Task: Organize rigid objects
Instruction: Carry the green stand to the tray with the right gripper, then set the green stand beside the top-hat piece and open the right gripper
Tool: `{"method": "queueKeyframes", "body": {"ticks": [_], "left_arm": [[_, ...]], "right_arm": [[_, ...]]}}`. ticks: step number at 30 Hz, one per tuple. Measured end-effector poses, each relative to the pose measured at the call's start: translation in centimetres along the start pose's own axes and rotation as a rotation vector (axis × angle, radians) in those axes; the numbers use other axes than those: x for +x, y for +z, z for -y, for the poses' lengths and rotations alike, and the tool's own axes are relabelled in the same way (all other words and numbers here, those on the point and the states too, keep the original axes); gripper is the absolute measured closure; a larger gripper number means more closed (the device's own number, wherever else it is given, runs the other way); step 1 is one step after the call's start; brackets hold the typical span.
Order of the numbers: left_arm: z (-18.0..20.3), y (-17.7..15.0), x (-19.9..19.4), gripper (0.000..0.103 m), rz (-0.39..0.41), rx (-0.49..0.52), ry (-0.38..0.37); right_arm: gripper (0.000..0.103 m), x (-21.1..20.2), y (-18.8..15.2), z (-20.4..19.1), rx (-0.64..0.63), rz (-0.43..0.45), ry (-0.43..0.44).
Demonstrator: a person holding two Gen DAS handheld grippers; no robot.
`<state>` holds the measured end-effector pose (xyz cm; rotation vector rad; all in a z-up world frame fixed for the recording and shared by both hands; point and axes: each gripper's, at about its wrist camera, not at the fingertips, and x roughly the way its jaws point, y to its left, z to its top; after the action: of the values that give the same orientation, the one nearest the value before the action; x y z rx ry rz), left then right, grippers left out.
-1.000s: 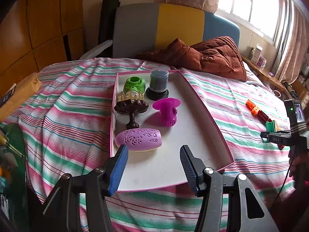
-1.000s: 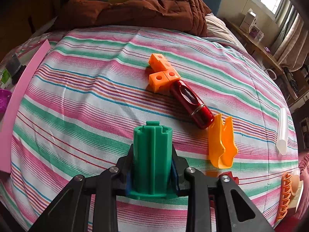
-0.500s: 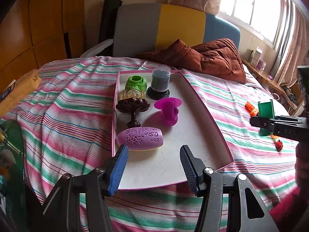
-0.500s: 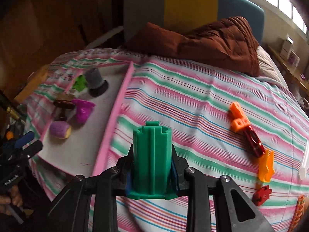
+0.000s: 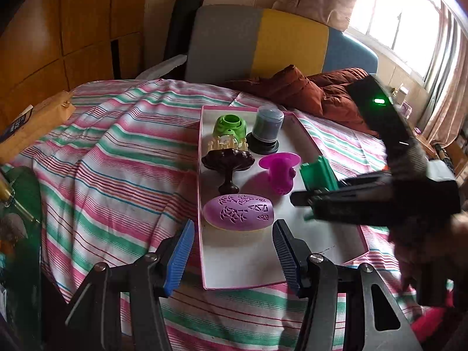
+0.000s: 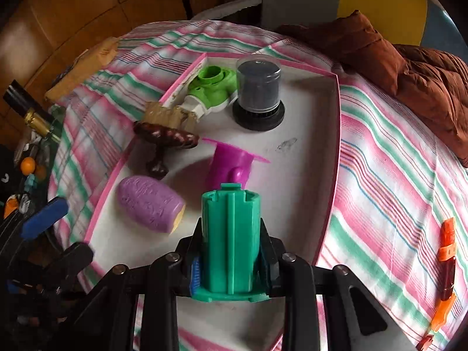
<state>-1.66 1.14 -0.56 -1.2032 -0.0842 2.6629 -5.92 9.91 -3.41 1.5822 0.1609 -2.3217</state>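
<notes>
Tray (image 6: 333, 158) on the bed already holds five pieces; right tongs (image 6: 231, 263) grasp the green cylinder (image 6: 231, 234) above it, left tongs (image 5: 234, 251) released; orange pieces (image 6: 447, 239) remain outside.

Sunlit window (image 5: 409, 8); wood-panelled wall (image 5: 73, 29)

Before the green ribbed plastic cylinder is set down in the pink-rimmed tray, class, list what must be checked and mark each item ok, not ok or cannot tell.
1. Right gripper holds the green ribbed plastic cylinder firmly, upright: ok.
2. Cylinder is above the white pink-rimmed tray: ok.
3. Bare tray floor to the right of the magenta flanged cup: ok.
4. Clear of the purple patterned egg-shaped piece: ok.
5. Left gripper open, at the tray's near edge, out of the way: ok.
6. Height of the cylinder's base above the floor: cannot tell.
</notes>
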Motion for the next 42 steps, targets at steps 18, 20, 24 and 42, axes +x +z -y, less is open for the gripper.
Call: {"method": "queueKeyframes", "body": {"ticks": [18, 20, 24, 42], "left_arm": [[0.2, -0.1, 0.0, 0.046, -0.004, 0.009, 0.010], [0.4, -0.1, -0.2, 0.046, 0.000, 0.015, 0.010], [1.0, -0.1, -0.6, 0.046, 0.008, 0.030, 0.009], [4.1, -0.3, -1.2, 0.046, 0.011, 0.108, -0.001]], "right_arm": [[0.058, -3.3, -0.5, 2.7, 0.132, 0.186, -0.034], [0.058, -4.1, -1.1, 2.9, 0.139, 0.213, -0.035], [0.058, -5.9, -2.3, 3.4, 0.168, 0.267, -0.039], [0.058, -9.4, -7.3, 6.8, 0.214, 0.326, -0.121]]}}
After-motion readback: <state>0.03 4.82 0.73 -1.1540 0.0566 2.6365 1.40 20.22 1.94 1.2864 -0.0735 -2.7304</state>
